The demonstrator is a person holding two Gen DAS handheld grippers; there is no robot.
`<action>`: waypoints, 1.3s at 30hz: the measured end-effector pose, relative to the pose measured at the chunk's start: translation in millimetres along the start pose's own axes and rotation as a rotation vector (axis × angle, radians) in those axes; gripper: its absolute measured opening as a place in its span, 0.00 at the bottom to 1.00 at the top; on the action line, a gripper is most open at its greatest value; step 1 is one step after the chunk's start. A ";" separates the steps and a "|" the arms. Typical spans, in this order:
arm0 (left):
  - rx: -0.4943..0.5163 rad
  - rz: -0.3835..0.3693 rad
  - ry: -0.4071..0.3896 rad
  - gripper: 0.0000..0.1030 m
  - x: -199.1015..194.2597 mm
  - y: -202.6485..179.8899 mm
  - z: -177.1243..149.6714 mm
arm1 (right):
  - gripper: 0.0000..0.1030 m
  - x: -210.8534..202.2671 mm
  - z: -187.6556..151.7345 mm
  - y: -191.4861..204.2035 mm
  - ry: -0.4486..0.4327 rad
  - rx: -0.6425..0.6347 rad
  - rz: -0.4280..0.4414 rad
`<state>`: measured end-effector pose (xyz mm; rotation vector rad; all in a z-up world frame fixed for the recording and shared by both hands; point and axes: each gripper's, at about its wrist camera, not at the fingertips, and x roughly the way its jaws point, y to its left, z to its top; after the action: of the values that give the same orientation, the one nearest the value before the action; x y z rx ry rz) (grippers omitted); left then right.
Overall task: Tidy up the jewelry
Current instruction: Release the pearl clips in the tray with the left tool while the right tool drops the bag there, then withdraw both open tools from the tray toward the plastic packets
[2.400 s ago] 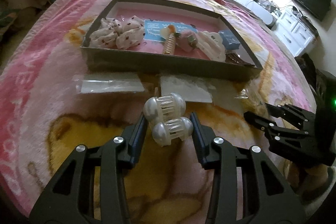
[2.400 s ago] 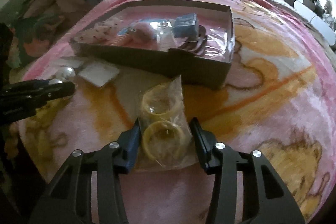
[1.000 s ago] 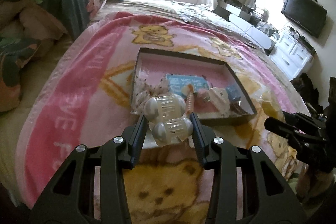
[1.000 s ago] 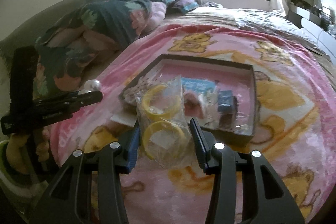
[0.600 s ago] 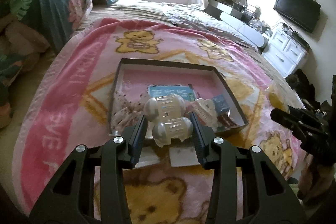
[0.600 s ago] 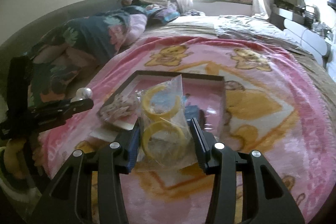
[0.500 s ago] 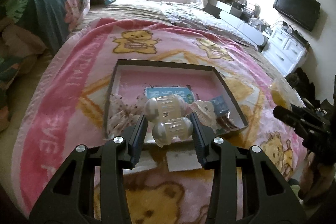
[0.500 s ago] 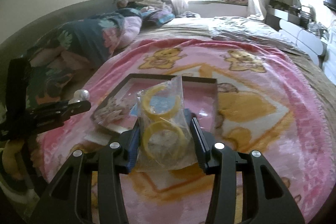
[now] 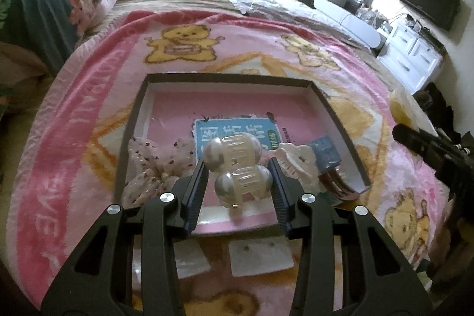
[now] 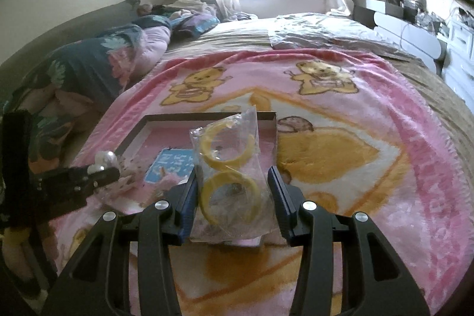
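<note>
Right now your left gripper (image 9: 237, 182) is clamped on a pearl clip (image 9: 235, 165), one finger on each side, so it cannot slip out. You hold it up over the near edge of the tray (image 9: 337, 120), most likely so you can set it down inside with the other pieces. The clip looks hard and shiny, with round pearly ends and a clear ribbed middle, a bit like two fat beads stacked up.

Your right gripper (image 10: 232, 191) is squeezed on a bag (image 10: 231, 182). It holds two yellow rings, one above the other. The bag is thin, clear and crinkly, so it bends where you pinch it, and the rings look smooth and stiff. It hangs over the tray's near right corner, ready to go in too, I think.

Inside the tray, along the near edge, lie a soft spotted bow (image 9: 154, 165), a white clip (image 9: 296, 165) and a small blue box (image 9: 327, 151). A blue card (image 9: 234, 128) lies flat in the middle. The tray is a flat box with dark low walls and a pink floor, and its far half is bare.

Two white pads (image 9: 260, 256) sit on the blanket (image 9: 74, 138) just outside the tray's near edge. The blanket is pink and fuzzy with yellow bears, and it would let small things sink in.
</note>
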<state>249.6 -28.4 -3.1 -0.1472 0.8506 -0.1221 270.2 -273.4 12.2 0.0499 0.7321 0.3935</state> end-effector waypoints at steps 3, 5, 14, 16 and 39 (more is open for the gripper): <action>0.006 0.013 0.019 0.32 12.4 0.4 0.0 | 0.42 18.5 3.0 -3.9 0.025 0.023 0.000; 0.009 0.021 0.032 0.32 19.2 1.4 -1.2 | 0.42 29.2 1.5 -3.7 0.038 0.016 -0.018; -0.009 0.039 0.077 0.32 38.8 14.0 -8.8 | 0.44 65.3 -17.9 -2.5 0.113 0.026 -0.013; -0.010 0.041 0.079 0.32 40.0 15.5 -9.5 | 0.46 68.1 -19.2 -3.8 0.118 0.037 -0.007; -0.050 0.010 -0.019 0.82 -37.8 24.0 -10.7 | 0.96 -33.4 -22.4 26.3 -0.033 -0.014 -0.003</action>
<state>218.0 0.6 13.6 -0.1906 0.8356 -0.0903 224.3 -263.4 21.6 0.0417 0.6971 0.3944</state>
